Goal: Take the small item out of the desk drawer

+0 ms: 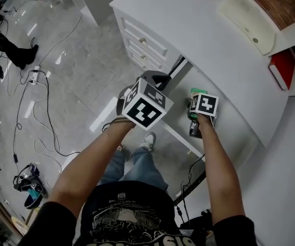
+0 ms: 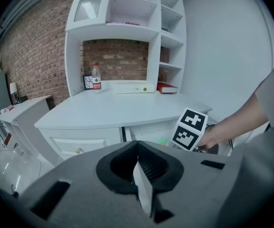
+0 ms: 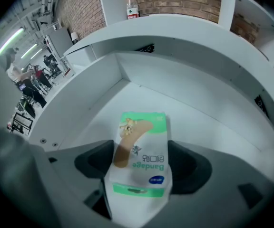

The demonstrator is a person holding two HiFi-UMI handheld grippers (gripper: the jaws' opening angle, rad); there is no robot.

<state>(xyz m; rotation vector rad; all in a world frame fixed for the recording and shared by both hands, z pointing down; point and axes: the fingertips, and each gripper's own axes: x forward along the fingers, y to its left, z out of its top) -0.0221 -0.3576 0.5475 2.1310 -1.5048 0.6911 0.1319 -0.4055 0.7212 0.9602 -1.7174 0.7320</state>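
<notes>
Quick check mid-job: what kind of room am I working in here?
Probably a lab or studio mocked up as a home office. A white desk with a shelf hutch stands against a brick wall, while loose cables trail over the glossy floor.

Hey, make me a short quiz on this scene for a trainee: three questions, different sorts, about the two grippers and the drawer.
1. True or false: the left gripper has its jaws together with nothing between them.
2. Which thing stands between the jaws of the right gripper? A) a water bottle B) a bandage box C) a red book
3. In one word: is the drawer under the desk top open or closed?
Key: 1 true. 2 B; the pads press on its sides. 3 open.
</notes>
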